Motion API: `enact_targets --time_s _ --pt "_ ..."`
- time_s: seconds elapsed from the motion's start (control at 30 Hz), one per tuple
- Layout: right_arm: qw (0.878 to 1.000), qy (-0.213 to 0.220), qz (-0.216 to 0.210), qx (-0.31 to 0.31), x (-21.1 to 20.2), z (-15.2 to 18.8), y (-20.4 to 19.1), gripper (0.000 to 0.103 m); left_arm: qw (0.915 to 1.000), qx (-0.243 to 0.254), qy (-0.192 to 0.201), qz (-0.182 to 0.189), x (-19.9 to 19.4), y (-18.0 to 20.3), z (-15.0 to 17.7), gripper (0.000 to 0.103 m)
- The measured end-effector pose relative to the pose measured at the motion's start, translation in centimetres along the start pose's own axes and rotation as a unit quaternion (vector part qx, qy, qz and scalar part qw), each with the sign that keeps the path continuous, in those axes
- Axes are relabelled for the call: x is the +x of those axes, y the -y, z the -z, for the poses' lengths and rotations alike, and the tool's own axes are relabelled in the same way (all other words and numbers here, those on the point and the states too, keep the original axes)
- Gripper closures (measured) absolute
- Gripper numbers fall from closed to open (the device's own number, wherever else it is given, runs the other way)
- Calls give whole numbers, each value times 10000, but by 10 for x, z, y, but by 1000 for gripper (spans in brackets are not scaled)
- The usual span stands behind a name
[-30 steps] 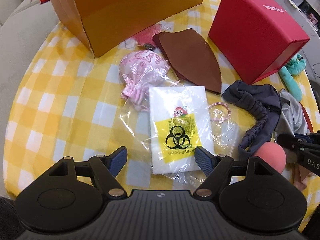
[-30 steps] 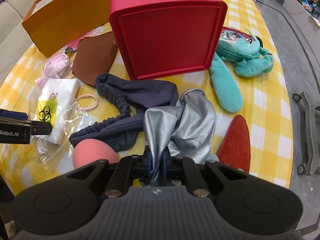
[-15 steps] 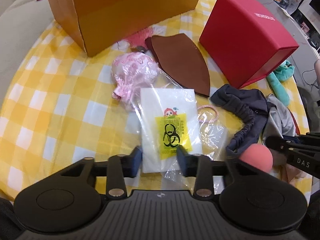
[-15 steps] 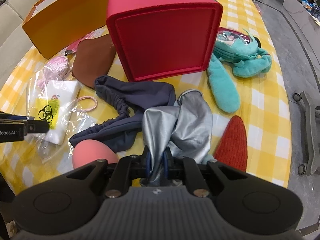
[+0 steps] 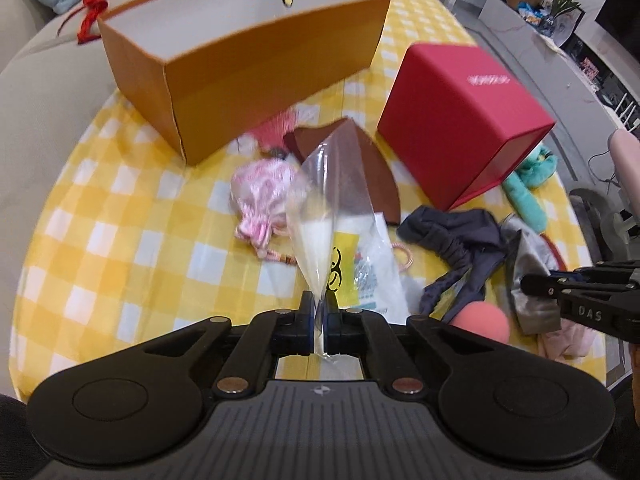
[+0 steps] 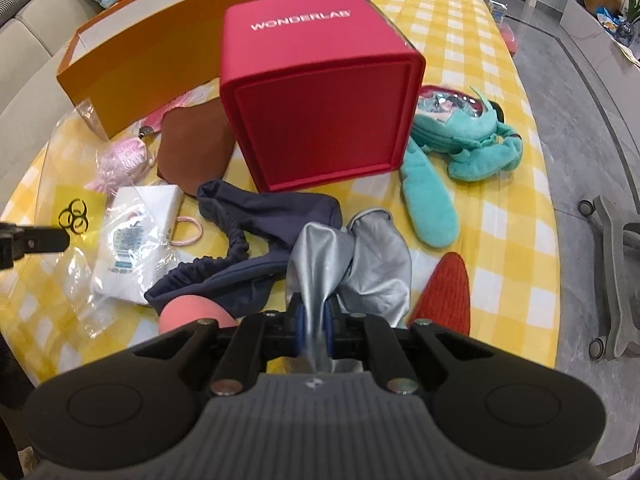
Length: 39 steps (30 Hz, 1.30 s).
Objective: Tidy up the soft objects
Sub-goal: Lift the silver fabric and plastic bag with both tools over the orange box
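My left gripper (image 5: 319, 312) is shut on the clear plastic bag (image 5: 326, 208) that holds a white packet (image 6: 134, 240) with a yellow biohazard label, and lifts its edge off the table. My right gripper (image 6: 314, 320) is shut on a silver cloth (image 6: 348, 260), which also shows in the left wrist view (image 5: 528, 272). A navy elastic cloth (image 6: 260, 232), a pink sponge ball (image 6: 192, 312), a pink satin pouch (image 5: 260, 196), a brown pouch (image 5: 360, 160) and a teal plush (image 6: 460, 160) lie on the yellow checked table (image 5: 120, 220).
An open orange box (image 5: 240, 52) stands at the back left. A red WONDERLAB box (image 6: 316, 104) stands mid-table. A red knitted piece (image 6: 444, 292) lies at the right, and a pink hair tie (image 6: 188, 232) by the packet. The table edge and grey floor are to the right.
My left gripper has closed on the plastic bag and raised it, so the bag now stands up from the fingers. My right gripper stays shut on the silver cloth and has lifted slightly.
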State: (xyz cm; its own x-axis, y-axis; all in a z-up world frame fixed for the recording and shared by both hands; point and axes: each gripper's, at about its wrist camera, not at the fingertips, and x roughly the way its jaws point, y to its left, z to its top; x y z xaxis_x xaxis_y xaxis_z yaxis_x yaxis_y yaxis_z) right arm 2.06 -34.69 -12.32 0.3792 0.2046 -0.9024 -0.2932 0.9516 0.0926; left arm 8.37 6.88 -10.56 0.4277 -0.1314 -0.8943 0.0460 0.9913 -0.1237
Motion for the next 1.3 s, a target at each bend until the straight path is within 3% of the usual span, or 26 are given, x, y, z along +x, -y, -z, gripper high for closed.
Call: enact_targets --time_s 0.17,0.5,0.93,1.3 --pt "9999 118 -21 -36 -15 -6 0 102 9997 144 221 17 -19 5 -11 100" --pt "9986 468 -213 126 -58 -31 10 103 9967 556 548 209 -49 29 -32 101" --pt "9984 544 162 -84 -50 -96 32 103 9920 1017 644 379 -55 56 -70 101" --pt "9966 681 166 -432 -67 -138 13 103 9909 1091 675 412 -59 57 -107 101"
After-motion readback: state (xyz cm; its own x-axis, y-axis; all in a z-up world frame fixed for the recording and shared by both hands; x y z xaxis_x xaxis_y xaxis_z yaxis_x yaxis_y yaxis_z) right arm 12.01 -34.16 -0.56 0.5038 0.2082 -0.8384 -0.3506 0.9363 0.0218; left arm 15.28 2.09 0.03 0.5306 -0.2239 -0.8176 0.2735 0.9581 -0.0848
